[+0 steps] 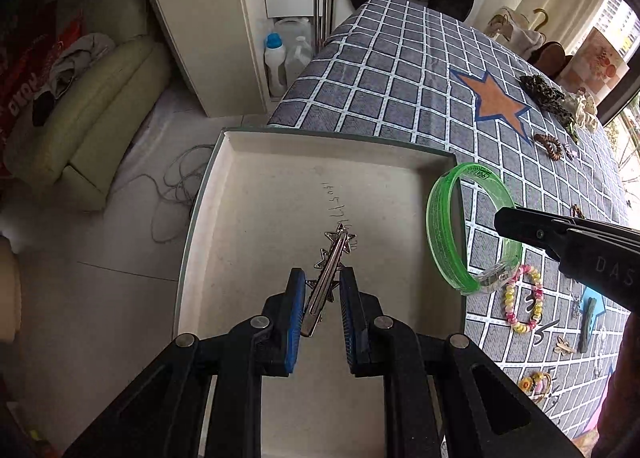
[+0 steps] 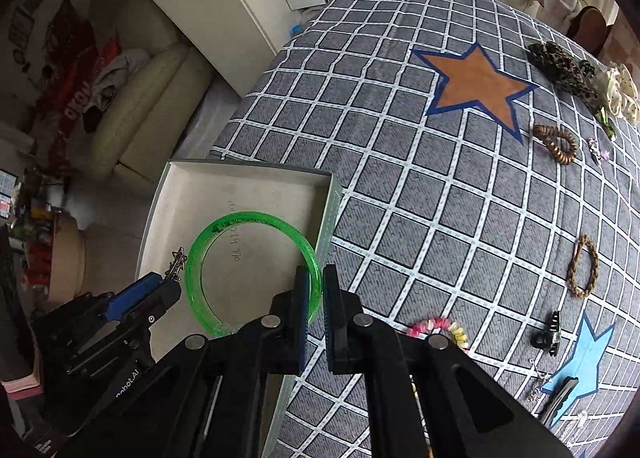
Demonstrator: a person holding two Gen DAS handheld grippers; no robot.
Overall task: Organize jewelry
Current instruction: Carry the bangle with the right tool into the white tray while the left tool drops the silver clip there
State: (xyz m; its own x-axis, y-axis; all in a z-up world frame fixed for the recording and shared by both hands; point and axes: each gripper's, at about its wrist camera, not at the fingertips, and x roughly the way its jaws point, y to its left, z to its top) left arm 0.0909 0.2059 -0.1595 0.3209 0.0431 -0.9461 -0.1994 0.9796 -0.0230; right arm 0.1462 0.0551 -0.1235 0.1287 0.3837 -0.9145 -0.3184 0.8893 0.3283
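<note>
Left gripper (image 1: 320, 282): star hairclip (image 1: 329, 270) lengthwise, forward.

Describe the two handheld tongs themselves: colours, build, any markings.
Both tongs, left and right, are matte black plastic with blue ribbed pads, silver pivot pins and triangular cut-outs in the arms. White lettering shows on their bodies, only partly readable. No cables or sleeves visible.

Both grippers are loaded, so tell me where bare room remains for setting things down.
The white box has a bare floor ahead of the star hair clip. The cloth around the orange star is open. Crowded: the right side, around the bead bracelet.
</note>
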